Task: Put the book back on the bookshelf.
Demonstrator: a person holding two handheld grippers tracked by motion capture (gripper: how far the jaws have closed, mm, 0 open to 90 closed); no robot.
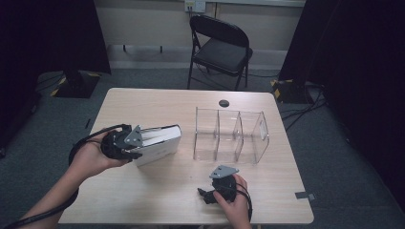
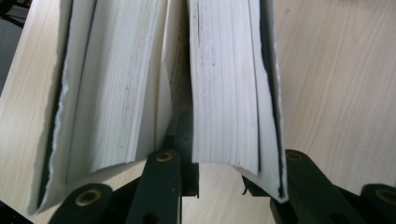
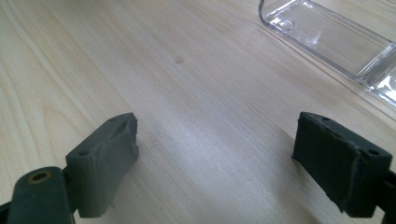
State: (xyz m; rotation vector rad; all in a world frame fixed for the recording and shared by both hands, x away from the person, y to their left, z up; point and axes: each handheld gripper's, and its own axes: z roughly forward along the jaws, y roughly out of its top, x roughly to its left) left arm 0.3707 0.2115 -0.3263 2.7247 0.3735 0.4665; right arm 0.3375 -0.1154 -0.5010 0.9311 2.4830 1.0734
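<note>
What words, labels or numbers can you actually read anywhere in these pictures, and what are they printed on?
None can be read.
Thick white paperback book, clamped by the left gripper: a strip of print on an inner page, too small and blurred to read.
White wall socket plate: no legible marking.
Clear plastic divided rack and light wooden table: no text.

The high view looks forward and down over the whole table [image 1: 157, 102]. The left gripper view sits close against a book [image 2: 219, 88]; the right gripper view skims the tabletop toward the clear organizer [image 3: 327, 32]. All share the table.
</note>
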